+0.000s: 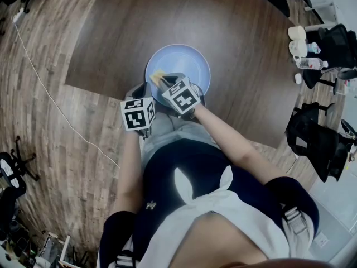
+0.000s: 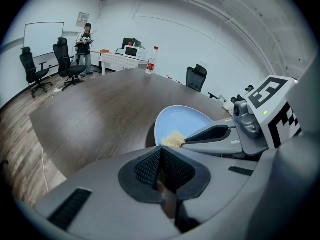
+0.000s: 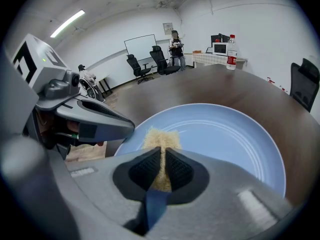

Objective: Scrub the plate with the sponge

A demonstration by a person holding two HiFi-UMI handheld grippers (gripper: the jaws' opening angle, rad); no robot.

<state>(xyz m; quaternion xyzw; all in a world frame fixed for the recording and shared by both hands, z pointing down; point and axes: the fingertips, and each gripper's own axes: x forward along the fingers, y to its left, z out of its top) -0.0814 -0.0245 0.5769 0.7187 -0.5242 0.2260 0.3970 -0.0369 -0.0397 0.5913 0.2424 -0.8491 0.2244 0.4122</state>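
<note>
A light blue plate (image 1: 187,63) (image 3: 220,134) (image 2: 182,121) lies on the dark wood table (image 1: 240,43), near its front edge. My right gripper (image 1: 163,82) (image 3: 162,151) (image 2: 186,142) is shut on a yellow sponge (image 1: 157,76) (image 3: 159,139) (image 2: 172,139). The sponge sticks out past the tips onto the plate's near left part. My left gripper (image 1: 140,92) (image 2: 160,151) (image 3: 131,128) is shut with nothing between its pads. Its tips sit at the plate's near left rim, just left of the right gripper. I cannot tell whether they touch the rim.
A water bottle (image 2: 149,66) (image 3: 231,51) stands at the table's far side. Office chairs (image 1: 312,138) (image 2: 67,59) ring the table, and a person (image 2: 85,46) stands by a desk at the back. A white cable (image 1: 44,88) runs across the floor on the left.
</note>
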